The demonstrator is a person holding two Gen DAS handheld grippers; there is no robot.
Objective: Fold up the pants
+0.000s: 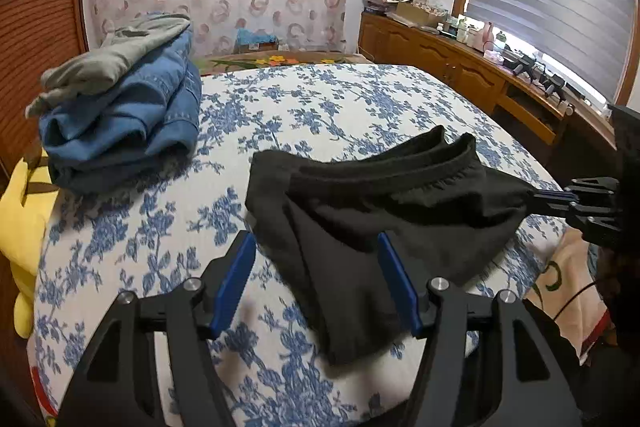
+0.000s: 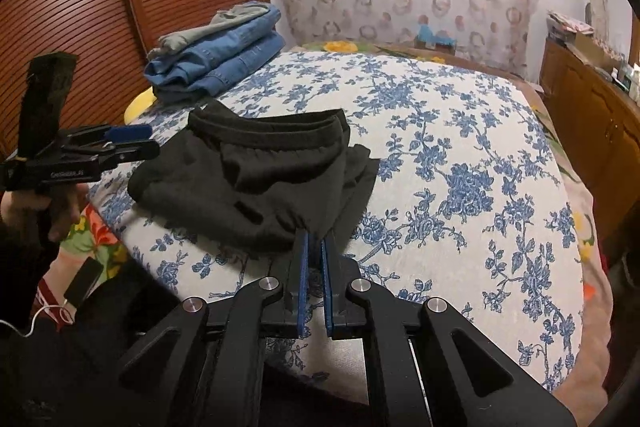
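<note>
Black pants [image 1: 380, 211] lie partly folded on the blue-flowered bed cover [image 1: 320, 99], waistband facing away. My left gripper [image 1: 316, 243] is open, its blue fingers astride the near left part of the pants, holding nothing. It shows from the side in the right wrist view [image 2: 144, 141], at the pants' left edge. My right gripper [image 2: 315, 237] is shut on the near edge of the black pants [image 2: 256, 179]. It also shows in the left wrist view [image 1: 538, 197], pinching the pants' right corner.
A stack of folded blue jeans with a grey garment on top [image 1: 120, 107] sits at the bed's far left. A yellow cushion [image 1: 20, 223] lies at the left edge. A wooden cabinet [image 1: 460, 67] with clutter runs along the right. A slatted wooden door [image 2: 100, 7] stands behind.
</note>
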